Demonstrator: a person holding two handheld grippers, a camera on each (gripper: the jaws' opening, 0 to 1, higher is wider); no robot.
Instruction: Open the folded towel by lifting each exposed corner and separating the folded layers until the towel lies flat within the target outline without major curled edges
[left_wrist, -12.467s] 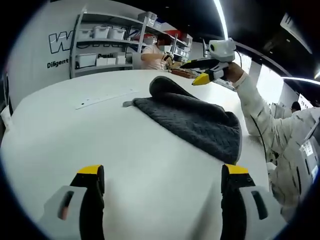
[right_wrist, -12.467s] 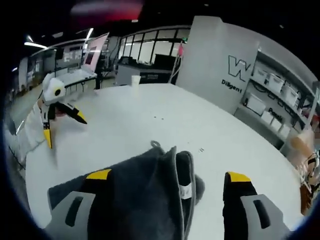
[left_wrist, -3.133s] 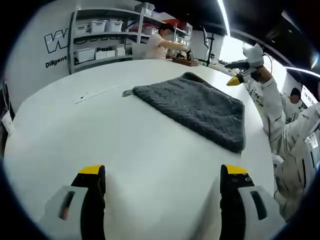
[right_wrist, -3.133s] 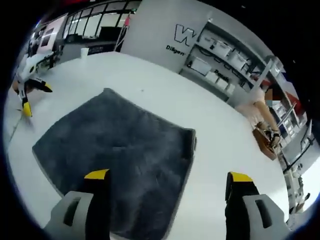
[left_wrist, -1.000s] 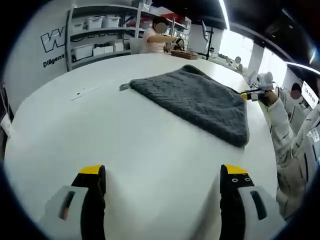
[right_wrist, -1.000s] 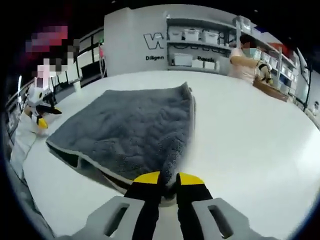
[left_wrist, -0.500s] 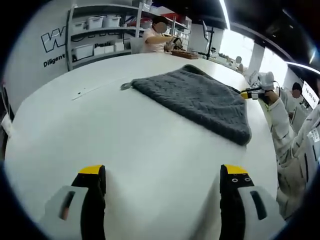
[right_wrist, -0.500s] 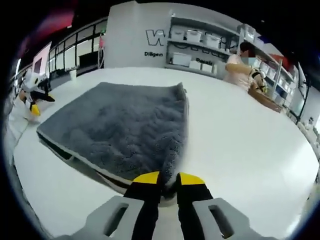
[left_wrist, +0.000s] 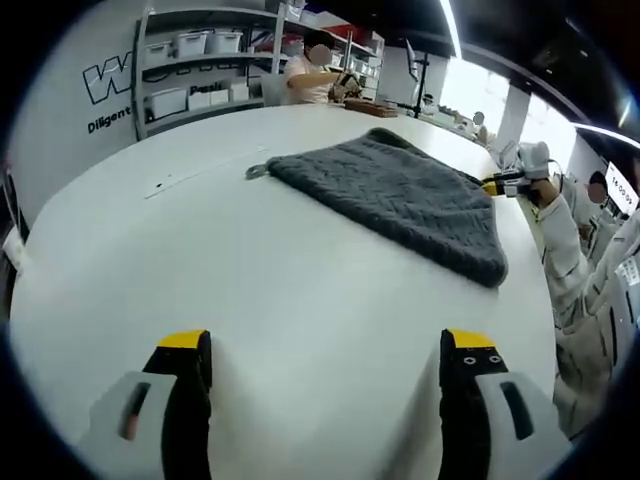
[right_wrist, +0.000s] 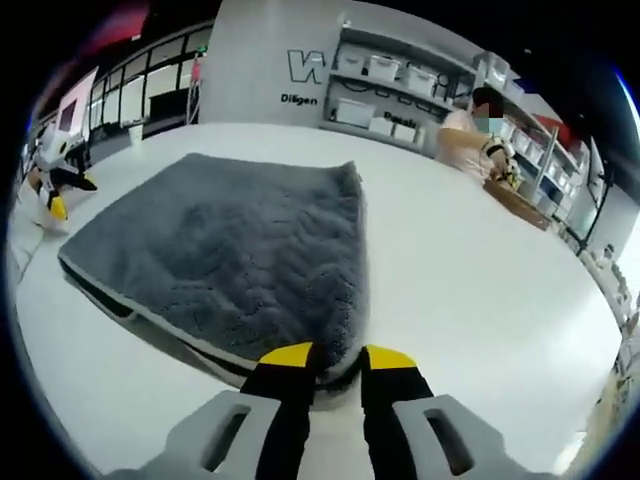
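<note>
A dark grey folded towel (left_wrist: 400, 195) lies on the white round table (left_wrist: 260, 300), well ahead of my left gripper (left_wrist: 325, 345), which is open with nothing between its yellow-tipped fingers. In the right gripper view the towel (right_wrist: 230, 245) spreads ahead and to the left, and its stacked layers show along the left front edge. My right gripper (right_wrist: 338, 358) is shut on the towel's near corner. From the left gripper view, the right gripper (left_wrist: 503, 182) sits at the towel's far right edge, held by a hand. The left gripper (right_wrist: 50, 195) shows at the far left.
Thin outline marks (left_wrist: 195, 172) run across the table left of the towel. Shelves with white bins (left_wrist: 190, 60) stand behind the table, and a person (right_wrist: 470, 135) works at a bench beyond. A white sleeve (left_wrist: 575, 270) lies along the table's right edge.
The right gripper has stayed shut on the towel's corner while its view swung and tilted a little. In the left gripper view the towel's near right corner has drawn slightly rightward.
</note>
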